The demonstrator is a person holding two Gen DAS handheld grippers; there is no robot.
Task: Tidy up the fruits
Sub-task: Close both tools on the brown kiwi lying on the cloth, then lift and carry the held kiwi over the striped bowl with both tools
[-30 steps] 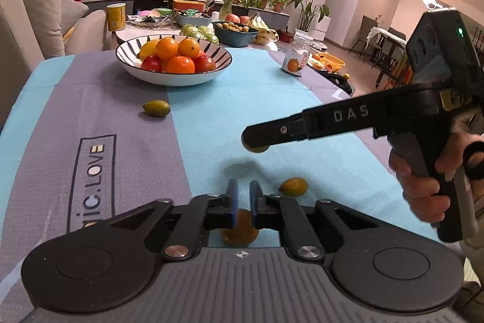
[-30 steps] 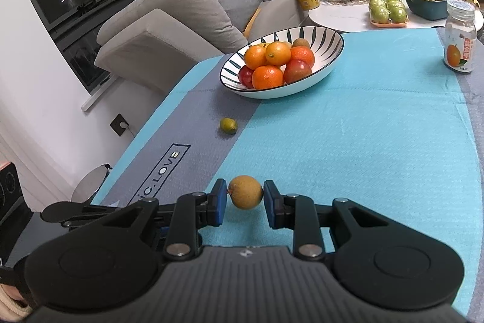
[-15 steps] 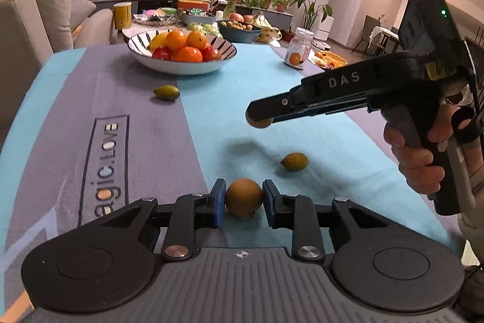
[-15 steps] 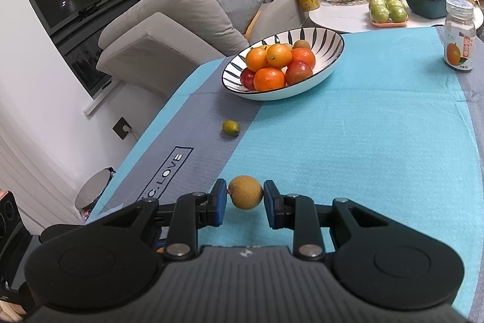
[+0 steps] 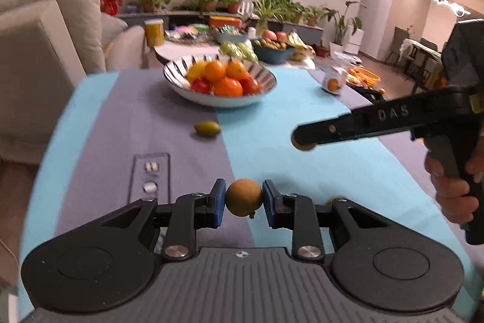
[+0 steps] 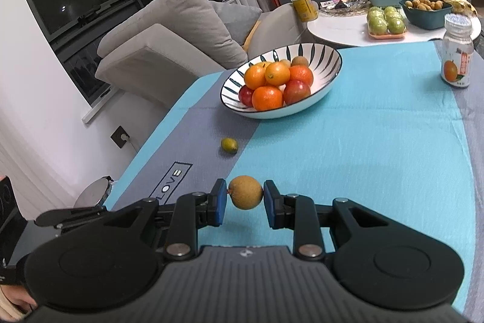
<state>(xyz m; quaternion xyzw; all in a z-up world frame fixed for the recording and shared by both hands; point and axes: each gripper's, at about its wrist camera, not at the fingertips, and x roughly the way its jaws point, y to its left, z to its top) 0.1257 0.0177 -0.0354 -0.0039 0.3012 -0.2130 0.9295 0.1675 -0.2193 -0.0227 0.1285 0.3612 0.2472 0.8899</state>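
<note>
My left gripper [image 5: 243, 203] is shut on a small round brown fruit [image 5: 243, 201] and holds it above the cloth. My right gripper [image 6: 245, 199] is shut on a similar brown fruit [image 6: 245, 192], also off the table; it shows from the side in the left wrist view [image 5: 304, 138]. A striped white bowl [image 5: 263, 94] with oranges and red fruits stands further back; it also shows in the right wrist view [image 6: 328, 71]. A small green fruit [image 5: 207, 128] lies on the grey stripe in front of the bowl, seen too in the right wrist view [image 6: 229, 145].
Another small yellowish fruit [image 5: 332, 199] peeks out behind my left gripper's right finger. A glass jar [image 6: 456, 56] stands at the far right of the cloth. A white side table [image 6: 341, 26] with green apples, a blue bowl and a yellow can lies beyond. A sofa [image 6: 169, 29] is at left.
My left gripper closed on a brown fruit on the cloth, lifted it and moved towards the bowl. The right gripper kept hold of its fruit and stayed almost still.
</note>
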